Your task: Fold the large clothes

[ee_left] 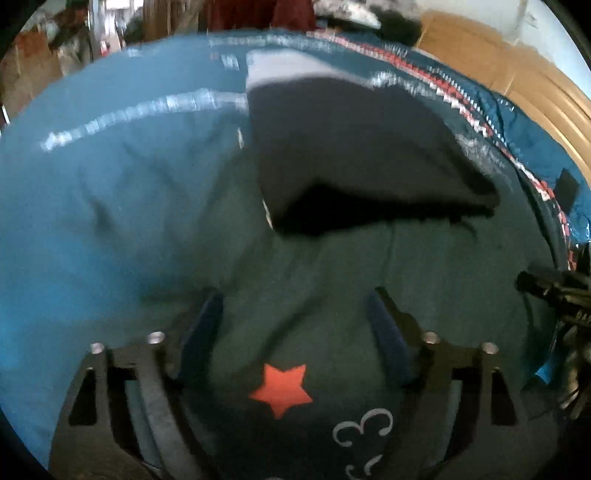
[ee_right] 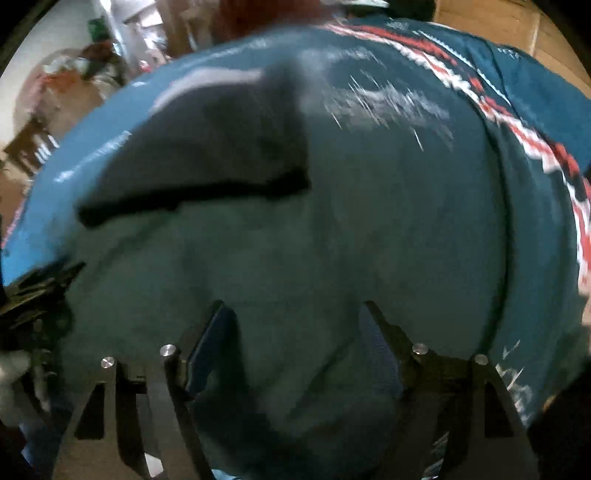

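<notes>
A dark green garment (ee_left: 424,273) with a red star (ee_left: 281,387) and white print lies spread on a blue blanket (ee_left: 92,192). A dark sleeve (ee_left: 351,155) with a pale cuff is folded across its upper part. My left gripper (ee_left: 295,295) hovers open just over the green cloth, with nothing between its blue pads (ee_left: 205,325). In the right wrist view the same green garment (ee_right: 332,258) and dark sleeve (ee_right: 221,147) fill the frame. My right gripper (ee_right: 295,306) is open close above the cloth. The other gripper shows at the left edge (ee_right: 33,291).
The blanket carries a red and white patterned border (ee_left: 480,122) along its far right side. A wooden edge (ee_left: 517,74) lies beyond it. Cluttered furniture and red fabric (ee_left: 258,14) stand at the back. The right gripper's body (ee_left: 557,291) enters the left wrist view at the right.
</notes>
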Demonstrator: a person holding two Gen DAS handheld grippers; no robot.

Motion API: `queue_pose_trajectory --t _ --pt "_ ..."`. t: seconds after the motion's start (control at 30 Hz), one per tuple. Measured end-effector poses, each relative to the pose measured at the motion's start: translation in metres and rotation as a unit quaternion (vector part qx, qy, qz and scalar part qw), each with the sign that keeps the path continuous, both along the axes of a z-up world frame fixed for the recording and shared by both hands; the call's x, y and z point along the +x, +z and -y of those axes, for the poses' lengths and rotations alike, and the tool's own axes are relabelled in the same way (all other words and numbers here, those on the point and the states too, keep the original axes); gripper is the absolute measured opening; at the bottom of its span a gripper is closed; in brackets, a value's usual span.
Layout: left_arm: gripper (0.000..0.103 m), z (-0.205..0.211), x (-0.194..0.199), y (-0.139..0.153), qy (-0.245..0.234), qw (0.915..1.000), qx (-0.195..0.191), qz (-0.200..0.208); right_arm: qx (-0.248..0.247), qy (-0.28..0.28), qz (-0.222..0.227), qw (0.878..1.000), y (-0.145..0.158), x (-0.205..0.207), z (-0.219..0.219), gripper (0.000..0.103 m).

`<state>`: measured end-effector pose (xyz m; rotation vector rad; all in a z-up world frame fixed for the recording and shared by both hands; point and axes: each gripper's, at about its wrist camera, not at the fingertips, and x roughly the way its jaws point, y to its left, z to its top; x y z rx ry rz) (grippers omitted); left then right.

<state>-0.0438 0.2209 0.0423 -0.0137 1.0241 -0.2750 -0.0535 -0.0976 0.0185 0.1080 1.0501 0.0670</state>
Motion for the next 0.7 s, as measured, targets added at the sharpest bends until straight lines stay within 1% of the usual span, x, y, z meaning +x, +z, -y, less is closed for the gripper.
queue_pose_trajectory --t 0.07,0.1,0.17,0.2,0.27,0.47,0.53,0.63,0.7 --pt "0.103 0.004 0.004 -0.002 -0.008 0.9999 -0.002 -0.007 -0.005 -0.001 0.008 1.0 -0.002 0.002 0.0 0.083" --pt "0.103 0.006 0.007 -0.003 -0.008 0.9999 0.002 -0.013 -0.007 0.002 0.007 1.0 -0.002 0.003 -0.003 0.086" --pt "0.103 0.013 0.013 -0.004 -0.004 0.9994 0.025 -0.025 -0.012 0.013 0.001 1.0 -0.004 0.006 -0.008 0.101" --pt "0.103 0.014 0.015 -0.004 -0.003 0.9991 0.032 -0.027 -0.019 0.02 -0.001 1.0 -0.007 0.01 -0.011 0.103" --pt "0.103 0.019 0.018 -0.007 0.004 0.9987 0.047 -0.021 -0.028 0.018 -0.005 0.999 -0.012 0.013 -0.012 0.103" --pt "0.103 0.024 0.025 -0.009 0.017 0.9981 0.059 -0.007 -0.038 -0.013 0.0 0.999 -0.009 0.015 -0.013 0.103" --pt "0.103 0.027 0.024 -0.01 0.014 0.9979 0.063 0.007 -0.044 -0.014 0.0 0.999 -0.01 0.014 -0.016 0.103" --pt "0.103 0.026 0.018 -0.014 0.008 0.9977 0.056 0.038 -0.042 -0.022 0.007 0.999 -0.014 0.017 -0.017 0.103" --pt "0.103 0.025 0.016 -0.014 0.009 0.9977 0.052 0.042 -0.045 -0.025 0.008 0.999 -0.014 0.019 -0.018 0.103"
